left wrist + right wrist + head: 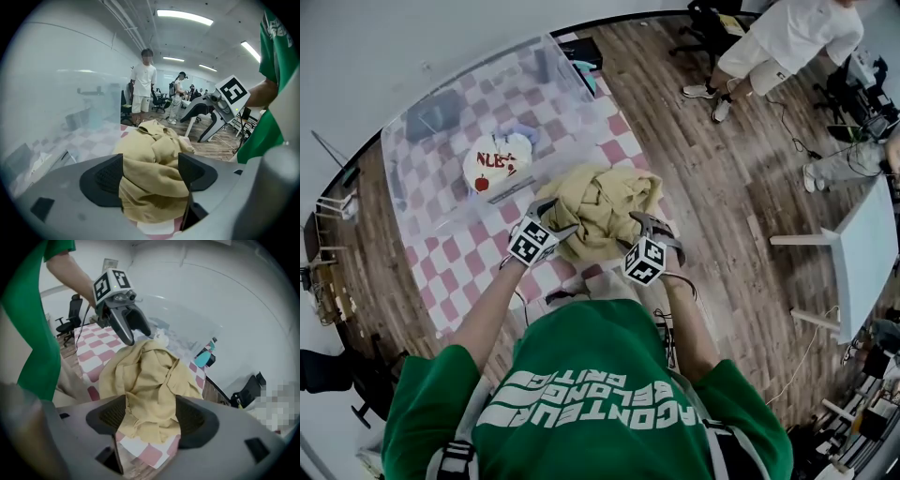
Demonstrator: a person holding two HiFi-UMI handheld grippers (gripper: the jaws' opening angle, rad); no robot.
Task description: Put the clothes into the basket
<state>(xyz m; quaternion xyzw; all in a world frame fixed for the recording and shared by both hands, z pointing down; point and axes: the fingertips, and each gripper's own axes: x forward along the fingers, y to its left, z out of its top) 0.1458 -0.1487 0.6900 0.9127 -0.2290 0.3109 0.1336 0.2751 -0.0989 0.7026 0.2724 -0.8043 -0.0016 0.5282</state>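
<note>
A crumpled tan garment [602,208] lies on the pink-and-white checked tablecloth [459,272], just in front of a clear plastic basket [553,103]. Inside the basket is a white garment with red print [497,161]. My left gripper [558,217] is at the tan garment's left side and my right gripper [656,231] at its right side. In the left gripper view the jaws [151,171] stand wide with the tan cloth [154,154] between them. The right gripper [150,416] is likewise wide, with a hanging fold of the garment [150,380] between its pads.
The table's near edge is right at my body. A wooden floor [722,187] lies to the right, with a white table [862,253] and a person in white [787,37] near office chairs. More people stand far off in the left gripper view [143,86].
</note>
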